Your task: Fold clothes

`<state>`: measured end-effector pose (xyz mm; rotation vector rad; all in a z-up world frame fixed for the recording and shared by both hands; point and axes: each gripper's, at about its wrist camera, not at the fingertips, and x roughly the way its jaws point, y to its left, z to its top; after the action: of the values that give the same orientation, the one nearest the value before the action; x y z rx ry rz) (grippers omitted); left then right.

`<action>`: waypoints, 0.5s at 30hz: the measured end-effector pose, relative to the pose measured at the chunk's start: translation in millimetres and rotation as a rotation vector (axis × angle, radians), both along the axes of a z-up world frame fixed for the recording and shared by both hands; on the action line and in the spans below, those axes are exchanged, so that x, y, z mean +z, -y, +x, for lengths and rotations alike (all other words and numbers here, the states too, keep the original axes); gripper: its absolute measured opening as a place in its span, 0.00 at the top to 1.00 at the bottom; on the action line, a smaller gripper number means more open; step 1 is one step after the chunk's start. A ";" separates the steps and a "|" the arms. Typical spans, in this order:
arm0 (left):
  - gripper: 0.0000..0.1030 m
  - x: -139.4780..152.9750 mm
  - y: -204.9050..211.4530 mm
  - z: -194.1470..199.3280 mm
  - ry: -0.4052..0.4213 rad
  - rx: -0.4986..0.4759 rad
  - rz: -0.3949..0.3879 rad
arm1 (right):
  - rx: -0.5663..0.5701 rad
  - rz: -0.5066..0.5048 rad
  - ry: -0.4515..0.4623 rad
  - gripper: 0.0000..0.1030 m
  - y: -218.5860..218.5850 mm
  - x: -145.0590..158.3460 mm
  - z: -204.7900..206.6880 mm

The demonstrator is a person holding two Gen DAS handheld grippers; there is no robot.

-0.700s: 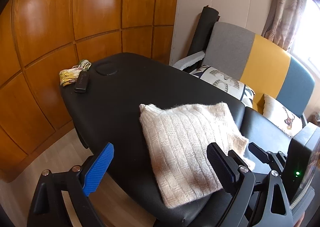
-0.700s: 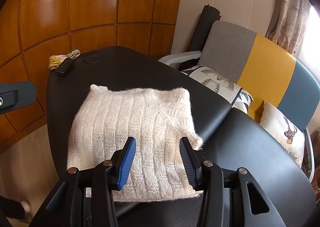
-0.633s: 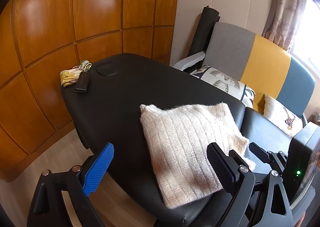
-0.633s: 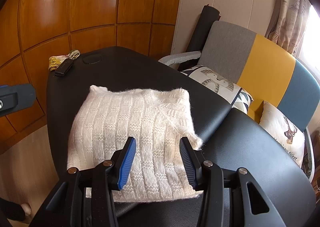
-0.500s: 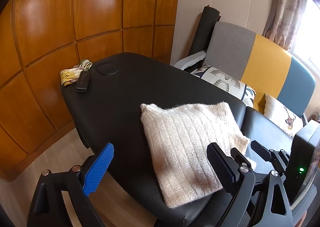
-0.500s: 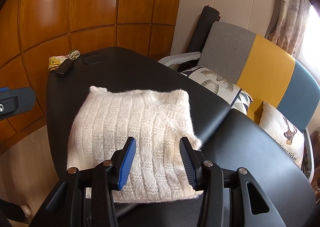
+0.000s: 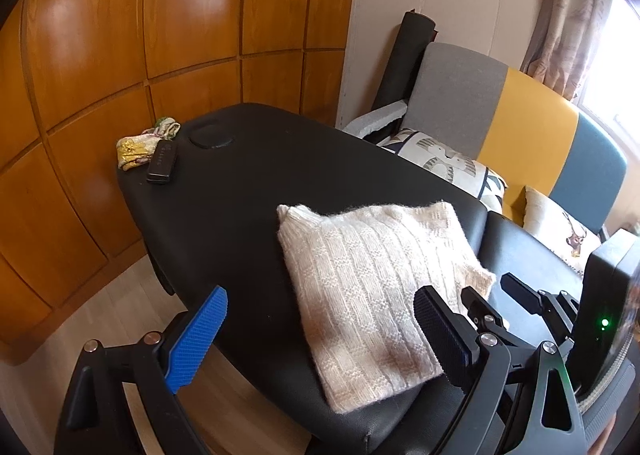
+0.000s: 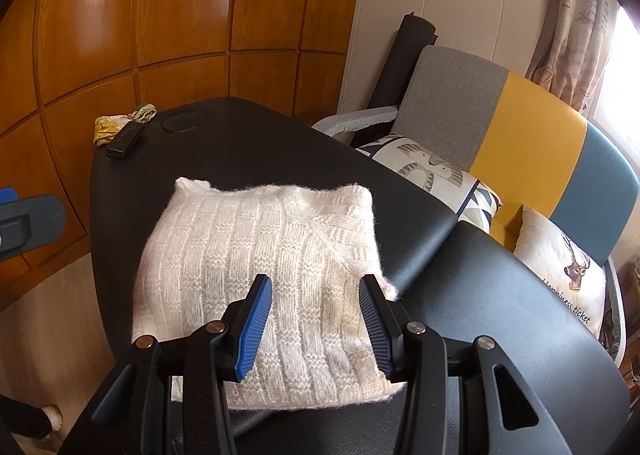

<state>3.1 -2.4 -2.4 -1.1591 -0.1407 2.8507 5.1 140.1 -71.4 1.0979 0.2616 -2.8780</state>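
A cream knitted sweater (image 8: 264, 275) lies folded into a square on the black padded surface (image 8: 248, 143), in the middle of both frames. The left hand-held gripper (image 7: 320, 335) hangs over the near edge, its 2 jaws spread wide and empty. The right hand-held gripper (image 8: 316, 319) hovers above the sweater's near edge, jaws partly apart, gripping nothing. A black remote (image 7: 162, 161) and a yellow cloth (image 7: 134, 149) lie at the upper left.

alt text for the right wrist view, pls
A folded cream knit sweater lies on a black padded table, with the right tool above its near edge, open and empty. A black remote and patterned cloth sit at the far corner; a sofa stands beyond.
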 end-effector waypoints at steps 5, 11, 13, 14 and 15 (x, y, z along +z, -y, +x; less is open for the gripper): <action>0.07 1.1 0.8 0.5 0.003 0.005 -0.001 | 0.000 -0.002 0.010 0.56 0.1 -2.7 -0.2; 0.07 1.5 2.3 1.5 0.006 0.014 -0.003 | 0.011 -0.007 0.017 0.56 4.0 -5.5 -0.2; 0.07 1.3 2.2 1.8 0.006 0.017 -0.008 | 0.013 -0.010 0.019 0.56 4.7 -5.7 -0.8; 0.07 1.2 2.0 2.0 0.006 0.016 -0.009 | 0.013 -0.012 0.019 0.56 5.0 -5.7 -1.3; 0.07 1.1 1.8 2.2 0.006 0.016 -0.010 | 0.012 -0.013 0.018 0.56 5.0 -5.4 -1.6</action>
<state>5.2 -4.1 -1.2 -1.1739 -0.1367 2.8648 3.5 135.1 -76.8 1.1160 0.2481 -2.8532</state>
